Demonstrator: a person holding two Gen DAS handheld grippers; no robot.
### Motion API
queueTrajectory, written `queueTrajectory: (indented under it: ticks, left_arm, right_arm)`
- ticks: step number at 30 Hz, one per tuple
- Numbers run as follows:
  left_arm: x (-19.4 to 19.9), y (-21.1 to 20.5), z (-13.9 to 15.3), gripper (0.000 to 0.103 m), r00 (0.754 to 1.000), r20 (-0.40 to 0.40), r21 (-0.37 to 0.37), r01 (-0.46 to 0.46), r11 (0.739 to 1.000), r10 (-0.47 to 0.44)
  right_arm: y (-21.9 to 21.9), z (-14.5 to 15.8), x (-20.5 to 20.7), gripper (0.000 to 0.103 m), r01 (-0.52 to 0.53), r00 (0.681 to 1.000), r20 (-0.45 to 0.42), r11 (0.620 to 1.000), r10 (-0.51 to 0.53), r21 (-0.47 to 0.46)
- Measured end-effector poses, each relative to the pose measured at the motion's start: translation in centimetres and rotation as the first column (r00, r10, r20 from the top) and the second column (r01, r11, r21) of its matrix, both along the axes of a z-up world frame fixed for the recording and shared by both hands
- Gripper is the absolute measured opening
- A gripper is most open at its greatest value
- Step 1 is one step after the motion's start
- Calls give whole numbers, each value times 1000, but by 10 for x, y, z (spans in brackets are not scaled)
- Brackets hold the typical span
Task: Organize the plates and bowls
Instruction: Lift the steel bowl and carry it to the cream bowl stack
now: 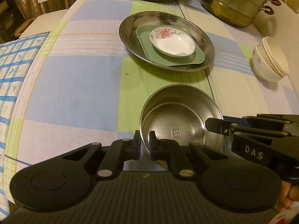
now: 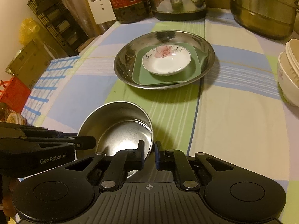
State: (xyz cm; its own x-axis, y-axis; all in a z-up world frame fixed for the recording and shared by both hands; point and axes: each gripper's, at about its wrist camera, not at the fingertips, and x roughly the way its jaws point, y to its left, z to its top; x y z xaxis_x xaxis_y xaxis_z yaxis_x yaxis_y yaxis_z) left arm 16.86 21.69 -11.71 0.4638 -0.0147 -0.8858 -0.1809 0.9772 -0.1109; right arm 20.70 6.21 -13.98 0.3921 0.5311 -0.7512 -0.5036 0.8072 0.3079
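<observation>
Item, steel bowl (image 1: 179, 125): my left jaws (image 1: 144, 143) and right jaws (image 2: 149, 154) each clamp its near rim from opposite sides, wall between pads; I lift level, both together, toward the stacked steel plate (image 1: 166, 41) on the worktop (image 1: 74, 85) ahead of both jaws.

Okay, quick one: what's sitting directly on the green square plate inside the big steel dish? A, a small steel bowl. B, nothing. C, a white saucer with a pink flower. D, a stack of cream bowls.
C: the white saucer with a pink flower rests on the green square plate, which lies in the big steel dish.
</observation>
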Motion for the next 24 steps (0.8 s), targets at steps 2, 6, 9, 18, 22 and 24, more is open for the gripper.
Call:
queueTrajectory:
  ticks: [2,6,9,18,22,24]
  left_arm:
    - [-2,-3,3,7,1000,5,1,-2,1000,2]
    - [-5,-12,12,7,1000,19,9,2,1000,-3]
    - [-8,-23,18,7,999,32,13,12,1000,-13]
    - [-16,-75,36,7,995,75,28,64,998,-66]
    - [-19,-106,43,7,991,91,33,92,995,-94]
    - [-21,-123,46,7,989,100,36,105,994,-108]
  right_arm:
    - [-3,3,-1,10,0,1000,-2,1000,0,7]
    - [-11,11,-4,9,1,1000,2,1000,-1,17]
    - [-21,16,-8,9,8,1000,4,1000,-8,20]
    - [-72,30,-24,9,60,998,15,998,-61,36]
    - [-101,35,-31,9,88,996,21,995,-89,40]
    - [-116,38,-35,9,101,994,26,994,-102,40]
